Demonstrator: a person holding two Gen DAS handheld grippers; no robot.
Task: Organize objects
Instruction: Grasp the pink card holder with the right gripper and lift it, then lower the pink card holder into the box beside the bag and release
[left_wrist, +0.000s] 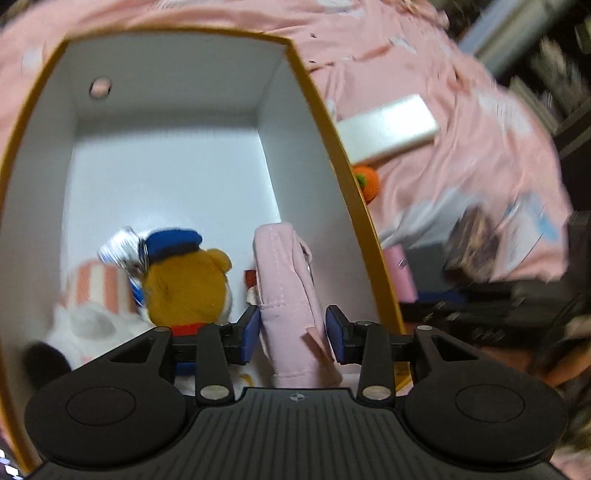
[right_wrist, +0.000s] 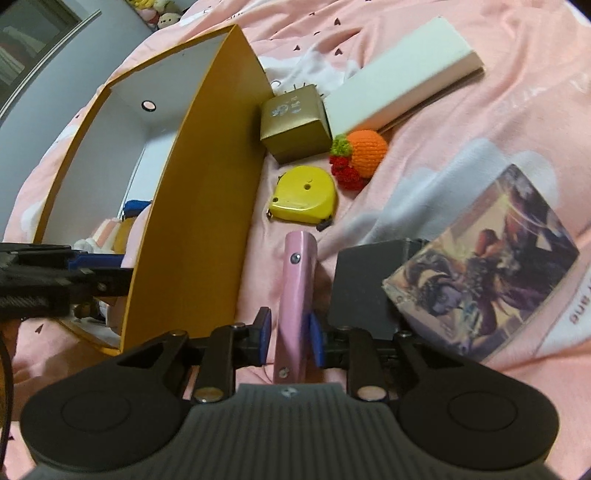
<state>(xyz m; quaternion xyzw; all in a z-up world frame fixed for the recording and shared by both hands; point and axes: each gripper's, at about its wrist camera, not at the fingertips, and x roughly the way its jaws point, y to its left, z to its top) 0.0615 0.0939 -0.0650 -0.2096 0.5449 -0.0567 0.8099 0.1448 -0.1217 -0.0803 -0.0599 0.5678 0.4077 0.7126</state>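
Note:
An orange cardboard box (left_wrist: 325, 122) with a white inside lies on the pink bed. At its near end sit a brown plush bear (left_wrist: 184, 280) in a blue cap, a striped plush (left_wrist: 99, 284) and a metal keyring (left_wrist: 122, 247). My left gripper (left_wrist: 293, 332) reaches into the box, open, with a pink fabric pouch (left_wrist: 288, 280) standing between the pads; the right pad is clear of it. My right gripper (right_wrist: 290, 334) straddles a slim pink case (right_wrist: 297, 291) set on edge beside the box wall (right_wrist: 207, 184). A narrow gap shows at its left pad.
Right of the box lie a gold cube box (right_wrist: 295, 125), a yellow tape measure (right_wrist: 304, 199), a crocheted orange fruit (right_wrist: 365, 151) and a long white box (right_wrist: 402, 74). A dark grey box (right_wrist: 365, 284) and a picture-printed box (right_wrist: 491, 266) crowd the pink case's right side.

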